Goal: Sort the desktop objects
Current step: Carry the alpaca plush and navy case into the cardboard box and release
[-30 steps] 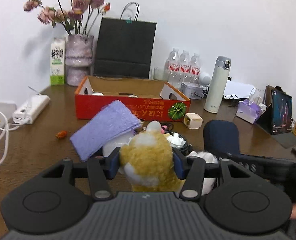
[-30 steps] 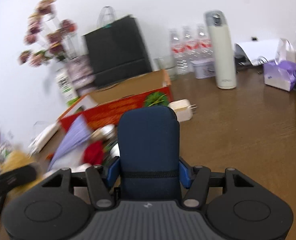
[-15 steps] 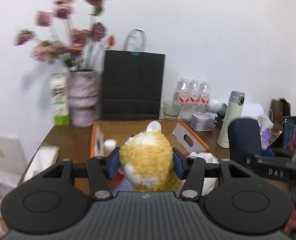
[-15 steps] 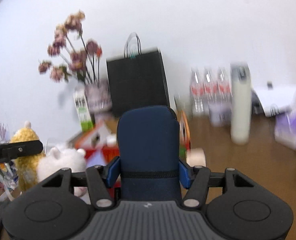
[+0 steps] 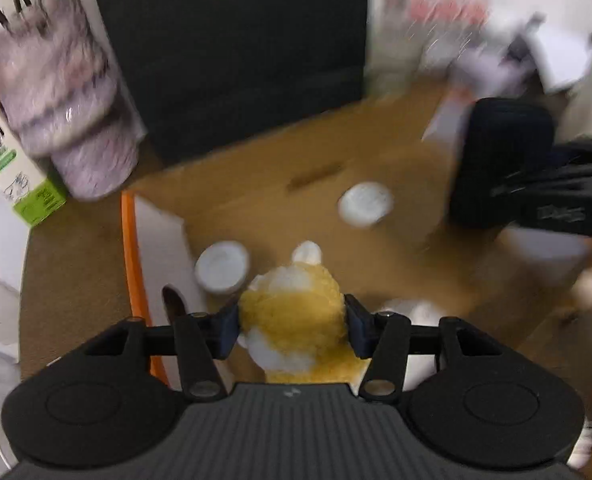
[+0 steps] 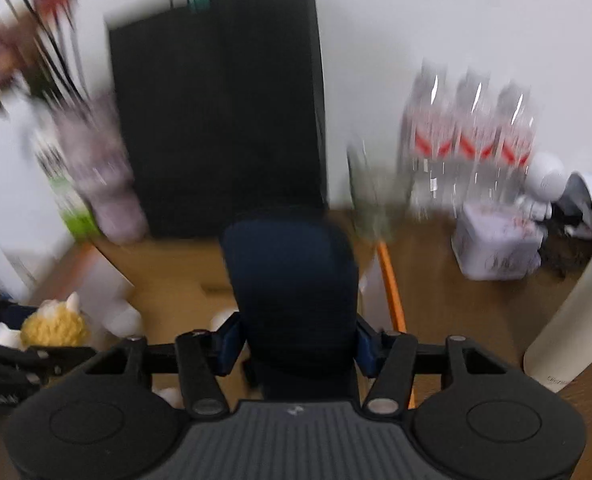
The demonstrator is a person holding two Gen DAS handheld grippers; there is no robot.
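While both views are blurred, we can see that our left gripper (image 5: 292, 322) is clamped on the yellow plush (image 5: 296, 312), with one blue pad pressed on each side of it. We hold the plush above the open box (image 5: 256, 184), near the box's left wall with the orange edge. Two white round lids (image 5: 365, 204) lie on the cardboard floor of the box; one of them is just beside the plush, the other is further toward the back of the box. A second, white plush (image 5: 420, 314) shows just right of the yellow one, partly hidden behind the gripper.

Our right gripper (image 6: 294, 340) is clamped on the dark blue case (image 6: 292, 284), which stands upright between the pads. We hold the case over the right part of the box, close to the right orange edge (image 6: 392, 288).

Behind the box stands the black bag (image 6: 220, 120). Left of the bag are the vase (image 5: 64, 96) and the milk carton (image 5: 4, 160). Right of the box are the water bottles (image 6: 472, 136), a small tin (image 6: 496, 248) and a white flask (image 6: 572, 320) on the table (image 6: 456, 308).
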